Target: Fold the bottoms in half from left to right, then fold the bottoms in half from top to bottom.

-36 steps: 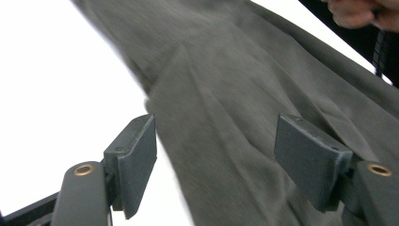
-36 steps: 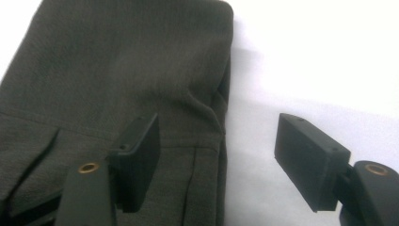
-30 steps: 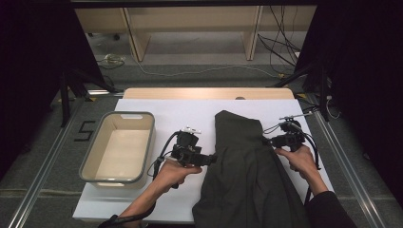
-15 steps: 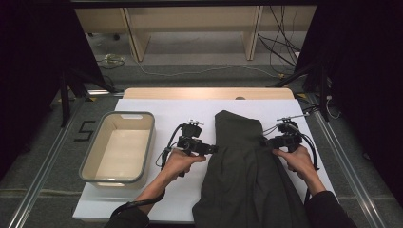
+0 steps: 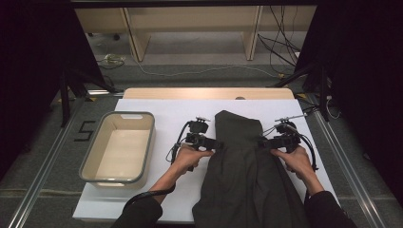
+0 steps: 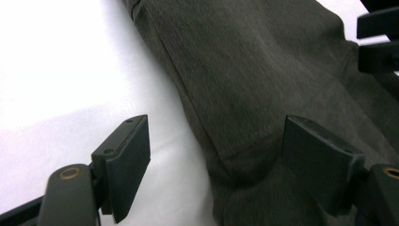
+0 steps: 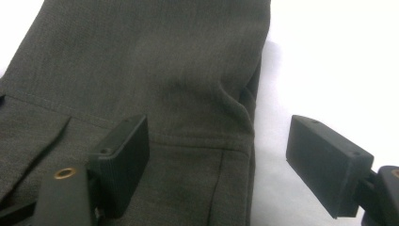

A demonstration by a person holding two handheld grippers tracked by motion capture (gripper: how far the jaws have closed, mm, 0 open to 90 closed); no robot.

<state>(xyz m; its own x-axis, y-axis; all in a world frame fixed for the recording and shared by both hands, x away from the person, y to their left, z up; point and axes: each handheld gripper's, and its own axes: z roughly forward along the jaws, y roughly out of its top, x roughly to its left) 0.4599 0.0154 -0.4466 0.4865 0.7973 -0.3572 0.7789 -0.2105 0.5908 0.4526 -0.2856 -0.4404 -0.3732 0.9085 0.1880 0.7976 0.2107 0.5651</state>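
A dark olive-grey garment (image 5: 242, 166) lies flat on the white mat (image 5: 161, 114), narrow at the far end and running off the near edge. My left gripper (image 5: 217, 143) is at the garment's left edge, open. In the left gripper view the garment's (image 6: 263, 70) folded edge lies between and under the wide jaws of the left gripper (image 6: 219, 125). My right gripper (image 5: 263, 141) is at the garment's right edge; its jaws have just been opening. In the right gripper view the garment's (image 7: 141, 61) seamed edge lies between the right gripper's (image 7: 221, 125) pads, which do not press on it.
A beige bin with a grey rim (image 5: 90, 156) stands empty on the mat's left side. A wooden table edge (image 5: 209, 93) runs behind the mat, metal rails flank the table, and cables lie on the floor beyond.
My left gripper has moved away from me and a little to the right, up to the garment's left edge. The right hand has stayed where it was.
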